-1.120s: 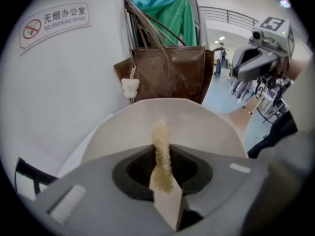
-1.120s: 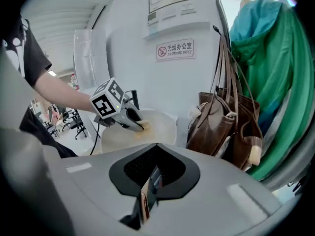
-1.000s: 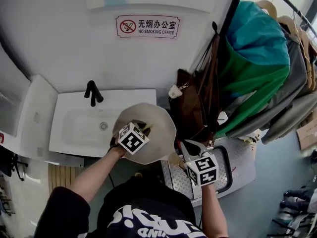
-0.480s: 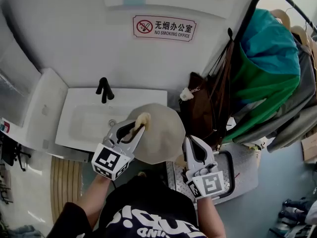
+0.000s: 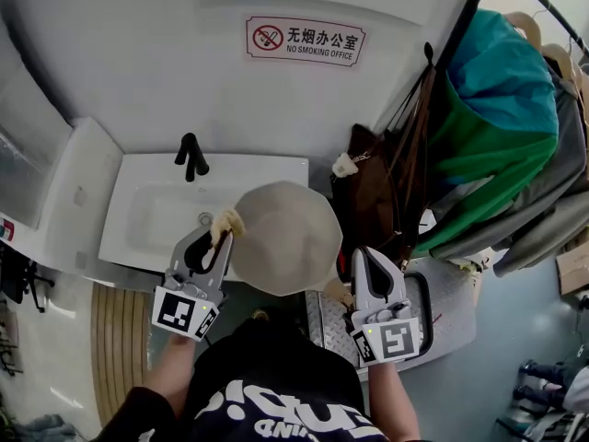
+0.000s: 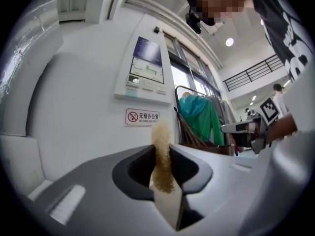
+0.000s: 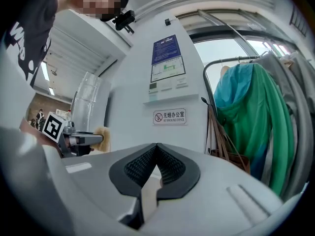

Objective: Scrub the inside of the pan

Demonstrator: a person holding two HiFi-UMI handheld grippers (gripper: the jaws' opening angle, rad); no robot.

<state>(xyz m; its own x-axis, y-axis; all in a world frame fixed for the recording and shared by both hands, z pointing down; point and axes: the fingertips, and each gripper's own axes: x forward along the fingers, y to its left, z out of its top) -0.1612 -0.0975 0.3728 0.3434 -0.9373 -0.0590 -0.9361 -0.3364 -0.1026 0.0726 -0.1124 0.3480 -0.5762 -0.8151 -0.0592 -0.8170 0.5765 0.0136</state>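
A round beige pan (image 5: 283, 238) sits mouth-up in the middle of the head view, over the sink's front right corner. My left gripper (image 5: 221, 236) is at the pan's left rim, shut on a tan sponge (image 5: 227, 220) that sticks up past the fingertips. In the left gripper view the sponge (image 6: 161, 156) stands pinched between the jaws of that left gripper (image 6: 165, 167). My right gripper (image 5: 366, 258) is just off the pan's right rim, shut, and nothing shows between its pads (image 7: 156, 154). Both gripper views point above the pan, so neither shows it.
A white sink (image 5: 138, 233) with a black tap (image 5: 190, 156) lies at the left under a no-smoking sign (image 5: 305, 40). At the right, a rack holds a green and teal coat (image 5: 488, 127) and a brown bag (image 5: 368, 196). A metal tread-plate platform (image 5: 446, 311) is under my right gripper.
My left gripper has come out of the pan with the sponge and moved down-left to the pan's left rim. The right gripper has stayed beside the right rim.
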